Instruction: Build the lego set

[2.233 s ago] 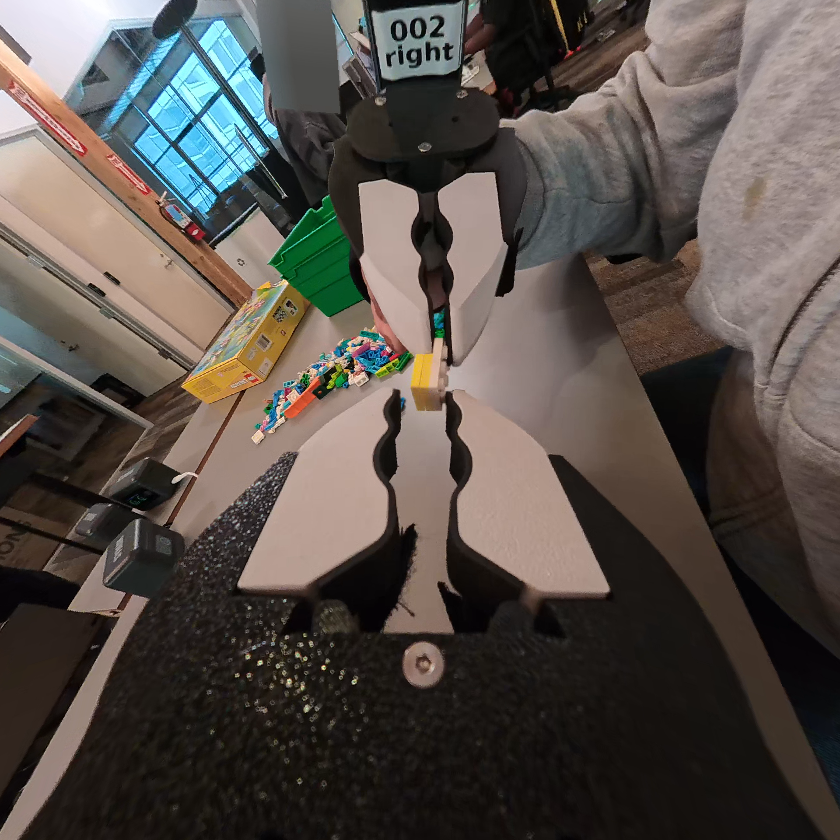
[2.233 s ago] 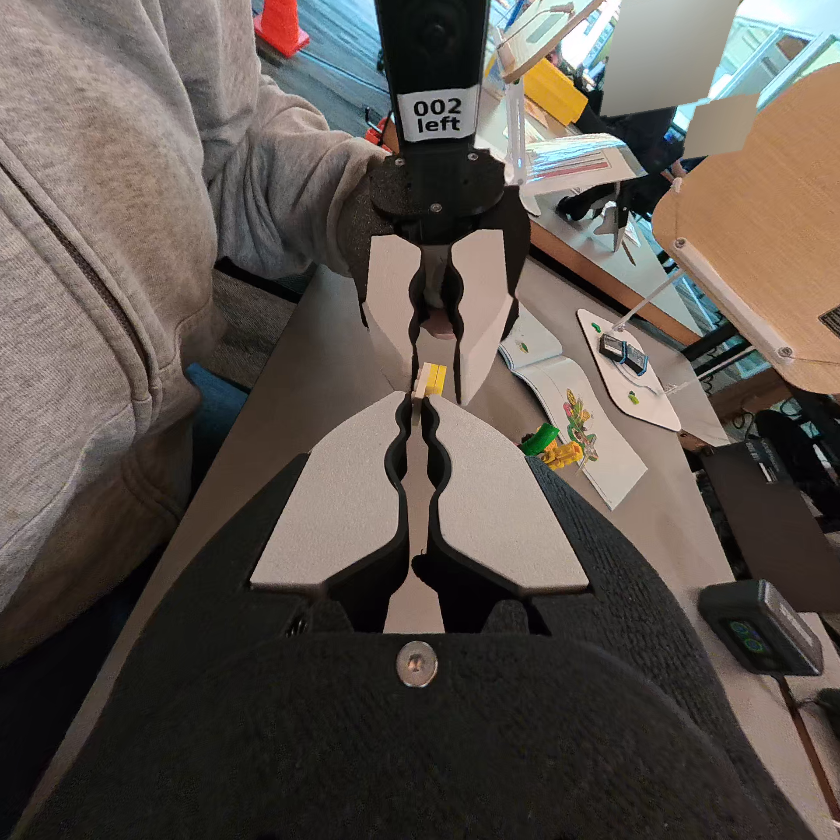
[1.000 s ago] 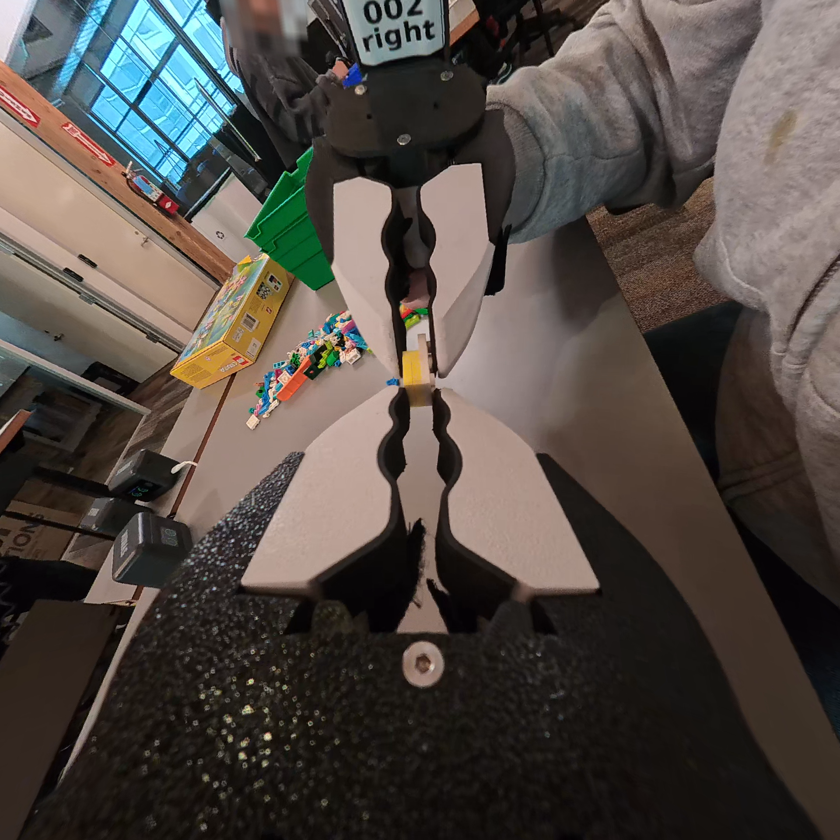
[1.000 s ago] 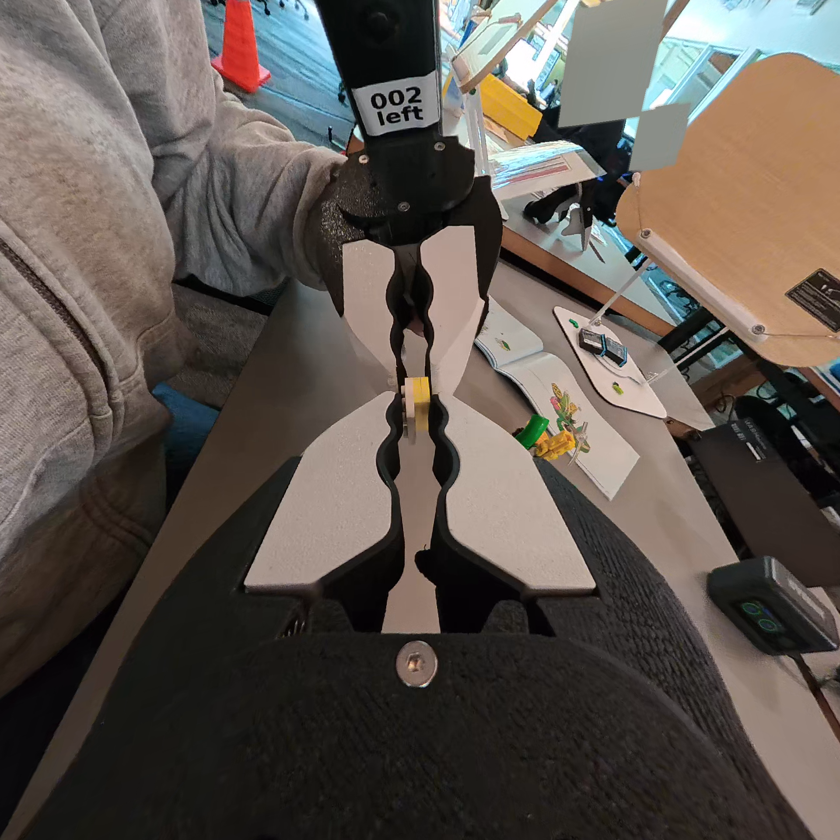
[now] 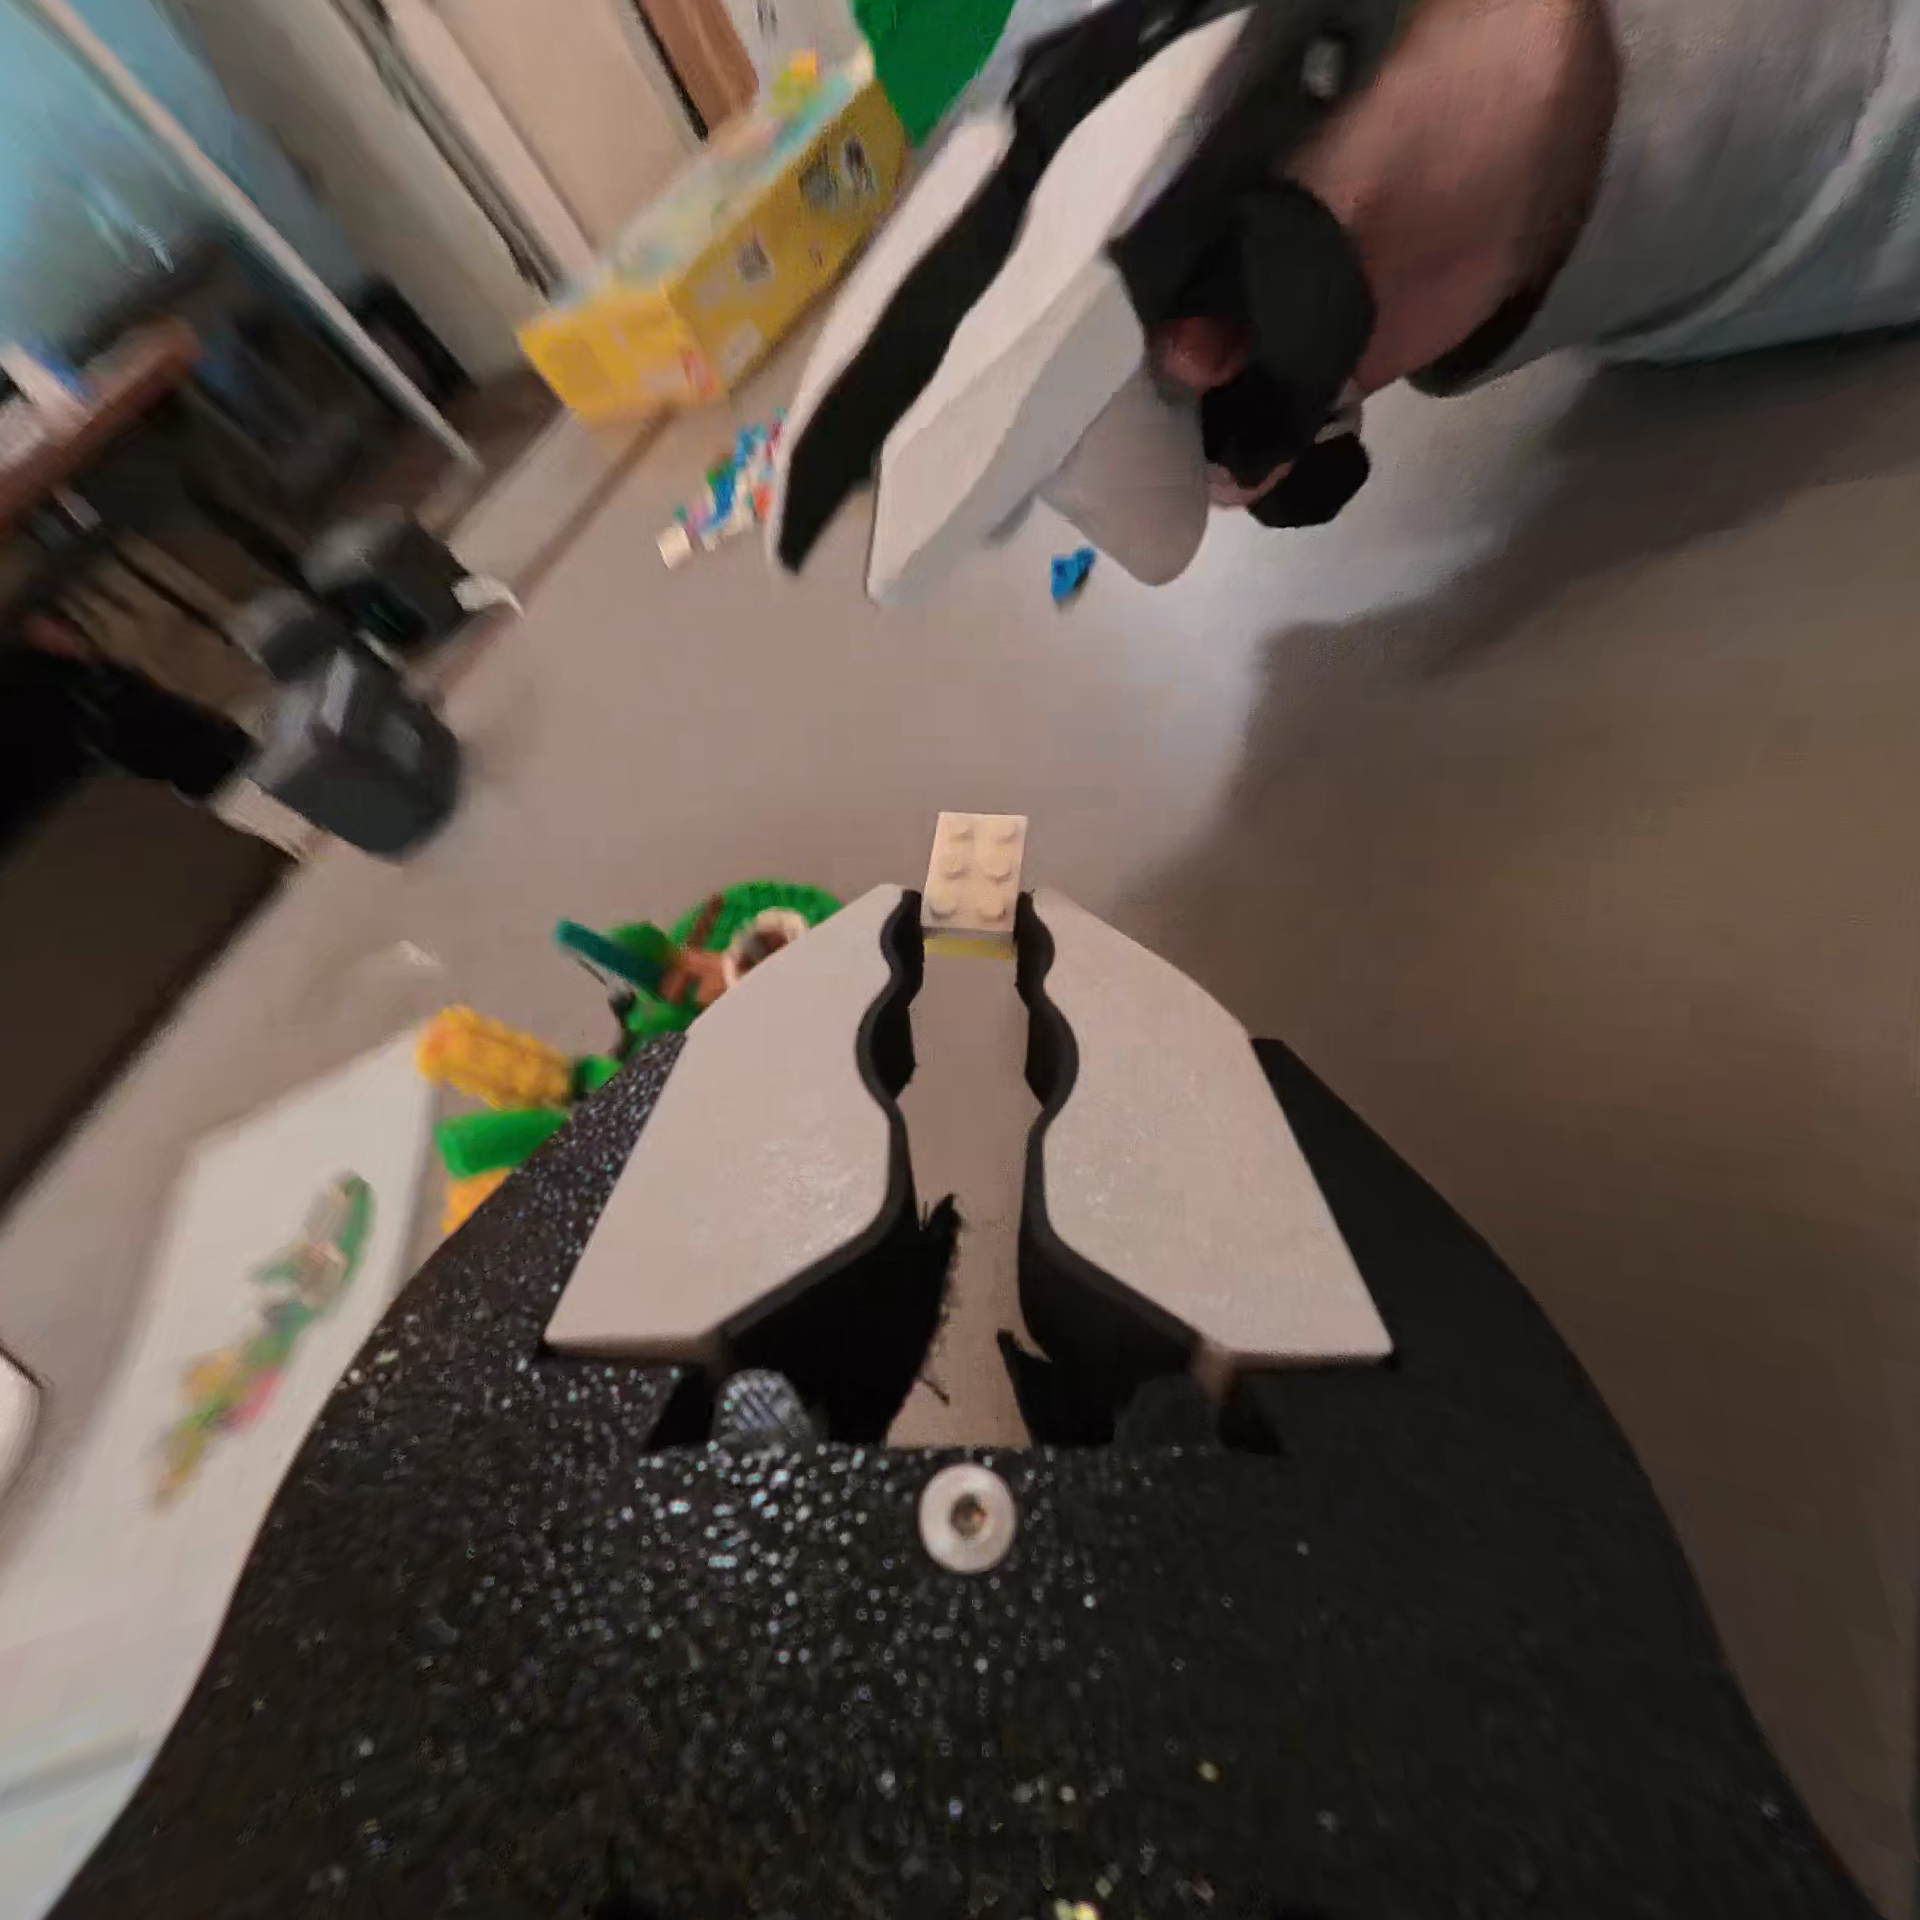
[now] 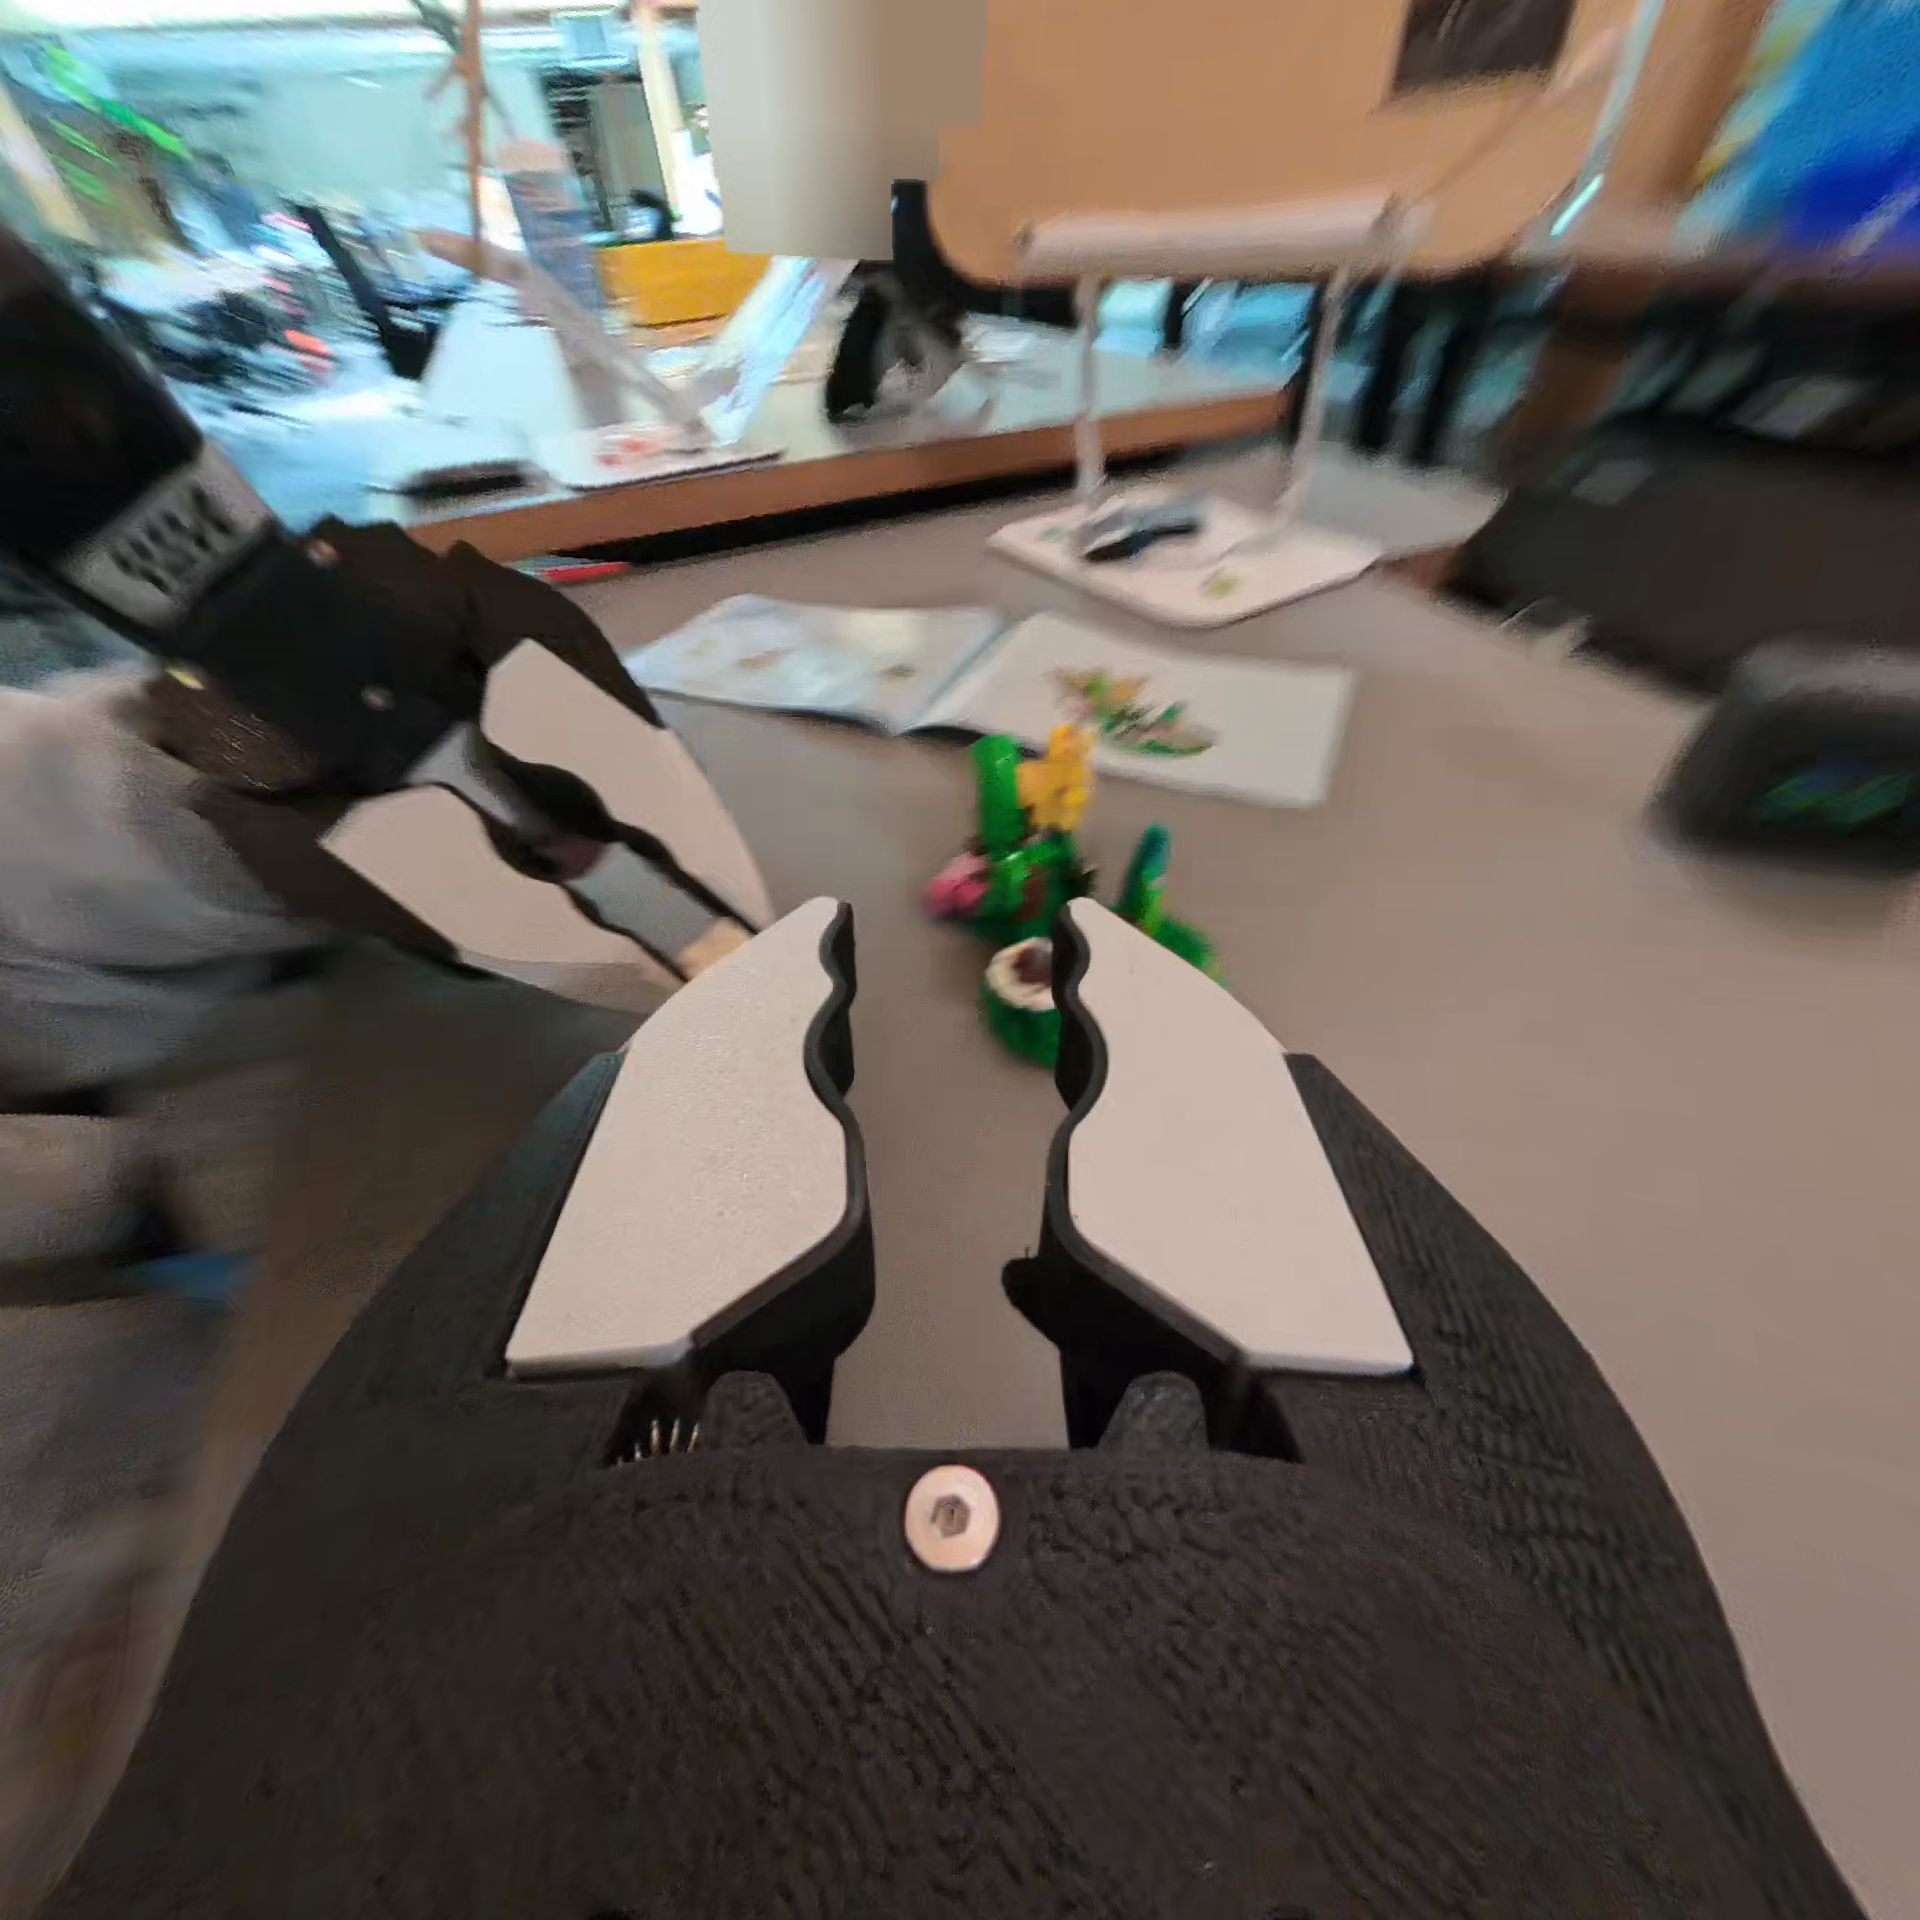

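My left gripper point(image 5: 971, 914) is shut on a small white brick point(image 5: 975, 878) with a yellow brick edge point(image 5: 968, 948) under it, held above the grey table. My right gripper point(image 6: 956, 925) is open and empty. It shows in the left wrist view point(image 5: 831, 540) higher up and farther off, jaws apart. The partly built green plant model point(image 6: 1023, 862) with a yellow flower point(image 6: 1060, 774) stands just beyond my right fingertips. In the left wrist view the model point(image 5: 727, 935) lies left of my left fingertips. The left gripper point(image 6: 717, 940) shows at left in the right wrist view.
An open instruction booklet point(image 6: 1039, 686) lies behind the model. A black device point(image 6: 1808, 769) sits at right, a white stand base point(image 6: 1195, 561) farther back. In the left wrist view there are a yellow box point(image 5: 717, 281), loose bricks point(image 5: 727, 499), a blue brick point(image 5: 1070, 571) and black devices point(image 5: 353, 748). About 7 cm separates my left fingertips from my right. The black device point(image 6: 1808, 769) lies around 30 cm away from my right fingertips. It is also in sight in the left wrist view point(image 5: 376, 755).
The grippers were tip to tip on the white and yellow bricks. Now the right has let go and opened, the left keeps the joined bricks, and both have swung toward the plant model.
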Demonstrator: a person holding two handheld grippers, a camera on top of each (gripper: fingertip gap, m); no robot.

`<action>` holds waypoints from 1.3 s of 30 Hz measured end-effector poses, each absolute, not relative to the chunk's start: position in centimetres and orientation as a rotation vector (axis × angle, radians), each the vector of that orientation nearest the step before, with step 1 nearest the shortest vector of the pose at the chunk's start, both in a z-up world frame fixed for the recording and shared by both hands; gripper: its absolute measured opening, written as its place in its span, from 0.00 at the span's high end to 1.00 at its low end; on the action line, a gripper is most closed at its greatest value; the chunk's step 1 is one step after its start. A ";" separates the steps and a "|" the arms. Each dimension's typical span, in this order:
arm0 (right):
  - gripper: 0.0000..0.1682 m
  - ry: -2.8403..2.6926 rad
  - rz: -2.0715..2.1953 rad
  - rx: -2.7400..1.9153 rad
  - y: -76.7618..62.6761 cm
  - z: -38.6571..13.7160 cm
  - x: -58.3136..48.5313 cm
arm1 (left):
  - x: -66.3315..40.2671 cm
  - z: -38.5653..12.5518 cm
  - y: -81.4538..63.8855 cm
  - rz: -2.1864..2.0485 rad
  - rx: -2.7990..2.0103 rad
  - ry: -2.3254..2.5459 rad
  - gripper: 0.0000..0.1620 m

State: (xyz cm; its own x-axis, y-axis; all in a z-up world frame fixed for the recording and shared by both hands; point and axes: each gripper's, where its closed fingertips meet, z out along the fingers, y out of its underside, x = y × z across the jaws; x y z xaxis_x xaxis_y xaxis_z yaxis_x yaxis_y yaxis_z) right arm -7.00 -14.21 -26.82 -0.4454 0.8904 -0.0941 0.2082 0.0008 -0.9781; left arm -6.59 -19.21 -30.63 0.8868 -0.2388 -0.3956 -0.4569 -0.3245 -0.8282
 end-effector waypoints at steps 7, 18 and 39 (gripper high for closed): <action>0.96 -1.330 1.196 -0.921 -13.0 -25.1 -7.1 | -8.2 -33.4 -21.4 0.057 -2.123 0.286 0.89; 1.00 -1.344 1.101 -0.854 -12.6 -25.9 -6.7 | -9.5 -34.8 -23.5 0.023 -2.164 0.183 0.89; 1.00 -1.157 0.896 -0.868 -8.3 -25.1 -6.3 | -8.9 -36.0 -24.1 0.120 -2.224 0.276 0.89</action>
